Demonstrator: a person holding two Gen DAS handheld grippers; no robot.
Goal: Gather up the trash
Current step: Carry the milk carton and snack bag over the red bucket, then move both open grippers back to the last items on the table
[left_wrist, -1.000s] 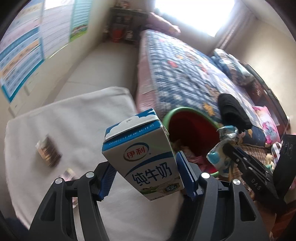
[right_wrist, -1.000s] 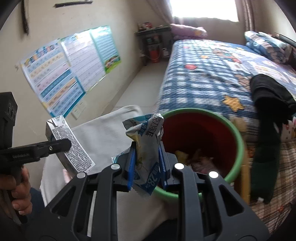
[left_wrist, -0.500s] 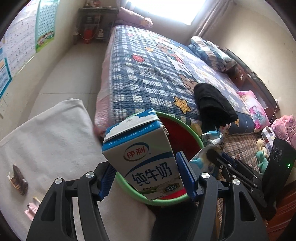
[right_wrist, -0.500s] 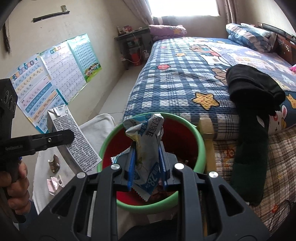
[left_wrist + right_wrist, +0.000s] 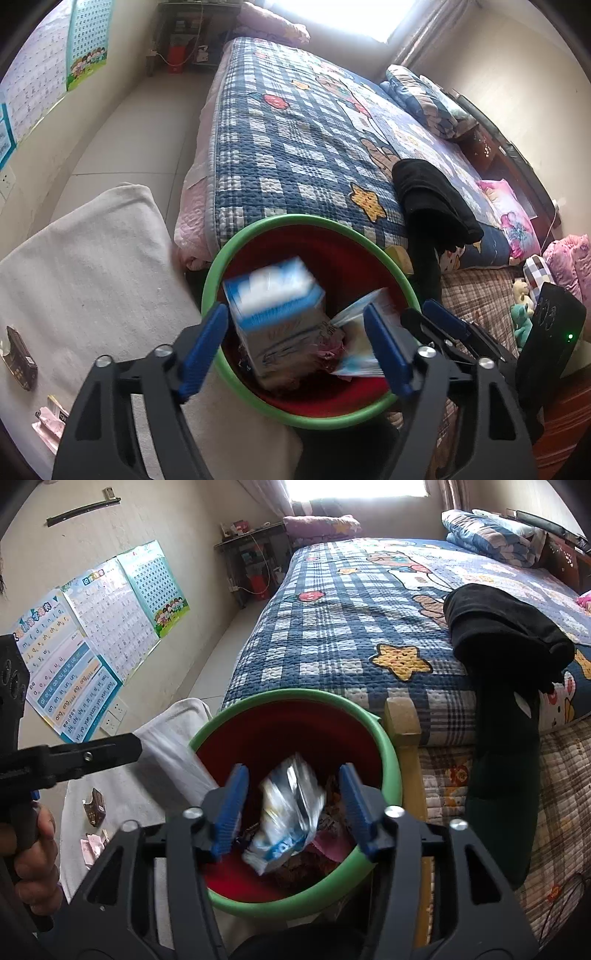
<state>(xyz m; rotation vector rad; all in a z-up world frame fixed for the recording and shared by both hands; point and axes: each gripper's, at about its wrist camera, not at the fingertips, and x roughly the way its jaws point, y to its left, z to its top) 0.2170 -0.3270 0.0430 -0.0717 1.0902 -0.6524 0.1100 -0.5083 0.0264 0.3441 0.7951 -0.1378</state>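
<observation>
Both grippers, left [image 5: 295,347] and right [image 5: 293,808], are opening empty over a round green-rimmed bin [image 5: 258,230], boxy carton [image 5: 280,321] and crinkly wrapper [image 5: 288,812] blurred inside.

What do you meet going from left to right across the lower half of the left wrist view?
Dark wrapper on the white cloth → milk carton blurred over the green-rimmed bin → snack wrapper → right gripper → stuffed toys.
</observation>
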